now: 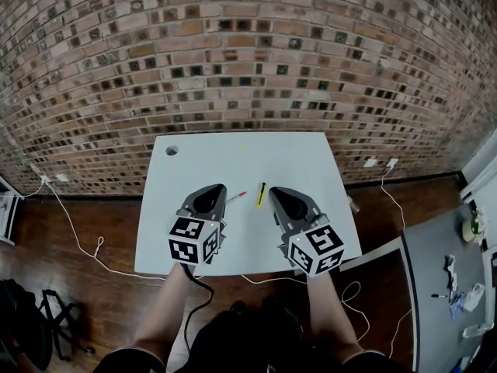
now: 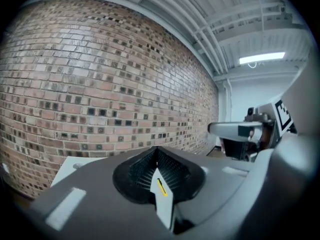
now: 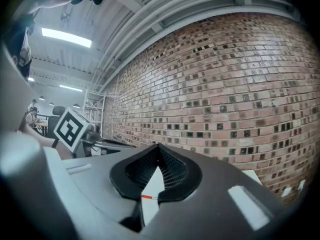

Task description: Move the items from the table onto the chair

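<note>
A red pen [image 1: 236, 197] and a yellow-and-black pen [image 1: 262, 193] lie side by side on the white table [image 1: 295, 162], between my two grippers. My left gripper [image 1: 220, 187] hovers just left of the red pen, its jaws closed tip to tip with nothing in them. My right gripper [image 1: 273, 191] hovers just right of the yellow pen, also shut and empty. In the left gripper view, the left gripper [image 2: 157, 149] frames the yellow pen [image 2: 161, 186] below its tips. In the right gripper view, the right gripper [image 3: 160, 147] frames the red pen [image 3: 146, 197]. No chair is in view.
A brick wall [image 1: 248, 61] stands right behind the table. The table has a round cable hole [image 1: 172, 150] at its far left corner. White cables [image 1: 78, 239] trail over the wooden floor. A grey table [image 1: 443, 286] with small items stands at the right.
</note>
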Tool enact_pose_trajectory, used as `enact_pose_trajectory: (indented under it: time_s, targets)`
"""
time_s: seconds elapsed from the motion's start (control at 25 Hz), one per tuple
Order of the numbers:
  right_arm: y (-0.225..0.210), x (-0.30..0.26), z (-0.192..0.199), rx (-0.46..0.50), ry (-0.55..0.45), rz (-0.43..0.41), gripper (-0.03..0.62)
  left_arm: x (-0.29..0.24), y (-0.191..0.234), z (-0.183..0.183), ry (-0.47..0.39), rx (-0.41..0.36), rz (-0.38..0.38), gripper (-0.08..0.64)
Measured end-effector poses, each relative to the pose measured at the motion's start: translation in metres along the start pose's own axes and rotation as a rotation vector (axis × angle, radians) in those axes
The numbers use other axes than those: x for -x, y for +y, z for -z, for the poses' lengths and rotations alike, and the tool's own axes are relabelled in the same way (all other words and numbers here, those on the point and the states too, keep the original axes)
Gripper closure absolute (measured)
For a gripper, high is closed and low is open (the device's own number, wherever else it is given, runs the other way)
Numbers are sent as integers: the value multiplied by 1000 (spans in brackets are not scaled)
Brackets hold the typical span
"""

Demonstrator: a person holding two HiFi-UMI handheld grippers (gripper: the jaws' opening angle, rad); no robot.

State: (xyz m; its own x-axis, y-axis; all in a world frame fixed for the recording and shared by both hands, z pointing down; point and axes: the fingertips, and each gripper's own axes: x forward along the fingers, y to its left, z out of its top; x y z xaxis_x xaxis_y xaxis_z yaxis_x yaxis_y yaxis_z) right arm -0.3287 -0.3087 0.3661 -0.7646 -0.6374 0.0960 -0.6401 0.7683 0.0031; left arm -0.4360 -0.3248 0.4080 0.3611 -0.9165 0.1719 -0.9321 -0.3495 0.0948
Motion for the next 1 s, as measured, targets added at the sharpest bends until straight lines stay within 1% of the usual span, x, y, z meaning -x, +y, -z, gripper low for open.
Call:
enact_pose_trajectory:
  time_s: [0.08,0.24,0.32,0.4,0.56,0.76,0.84,0.96,1.0]
  targets:
    - [-3,0,8,-6,19,8,591,-18,6,26,65,-19,22,546]
    - [-13,5,29,-37,65,40,591,-59,16,91,267,-72,108,470]
    - [-20,7,37,-48,83,57,591,-76,22,118,348,-112,126,453]
    - [-25,10,44,-57,100,75,591,-90,29,141,406,-141,130,451]
    - [-37,23,55,-70,130,127,591,-113,39,180,498,-170,135,439]
    - [-56,41,65,-88,161,199,591,-125,53,218,611,-180,154,436]
    - [-62,47,67,-91,166,221,591,-127,52,227,639,-177,172,436]
    - [-68,53,69,-94,170,238,591,-129,54,229,653,-168,178,439]
    - [-69,54,69,-96,170,242,591,-130,55,229,653,-172,174,462]
